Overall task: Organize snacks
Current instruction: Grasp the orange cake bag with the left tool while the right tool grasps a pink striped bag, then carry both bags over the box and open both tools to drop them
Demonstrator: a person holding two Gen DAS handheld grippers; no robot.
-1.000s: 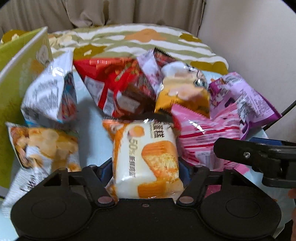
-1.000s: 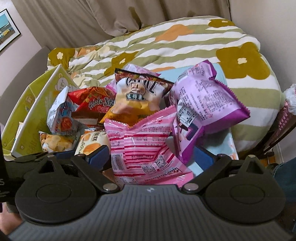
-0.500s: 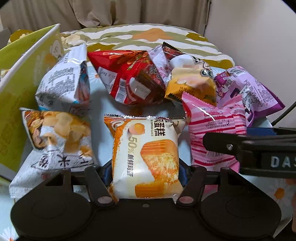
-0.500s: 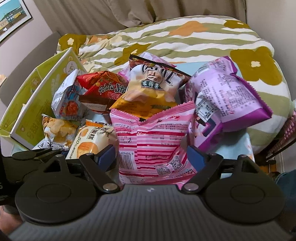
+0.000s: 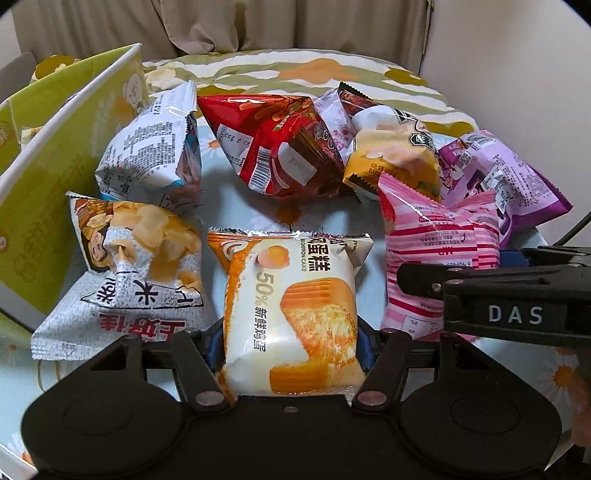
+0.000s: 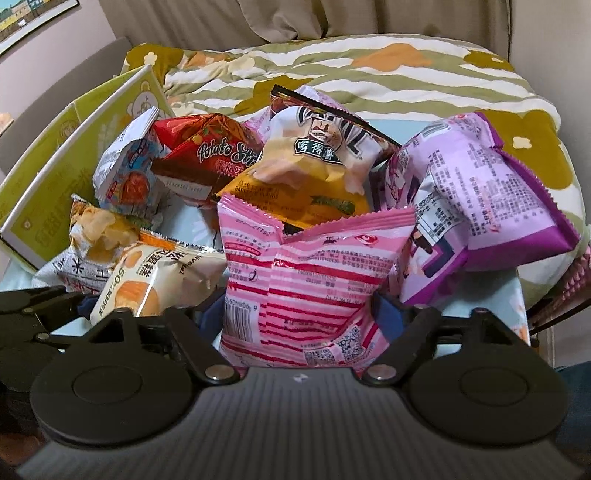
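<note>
Snacks crowd the table, the cake pack [image 5: 291, 314] pinched in the left gripper [image 5: 291, 347] and the pink bag [image 6: 306, 291] in the right gripper [image 6: 303, 321]; either slick, puffy wrapper could slip loose or topple neighbours when lifted.

home bedroom: bed with flower-pattern quilt [image 6: 369, 70], beige curtains [image 5: 229, 26] behind, framed picture [image 6: 33, 18] on the wall, snack bags piled on a daisy-print bench [image 5: 236, 199].
</note>
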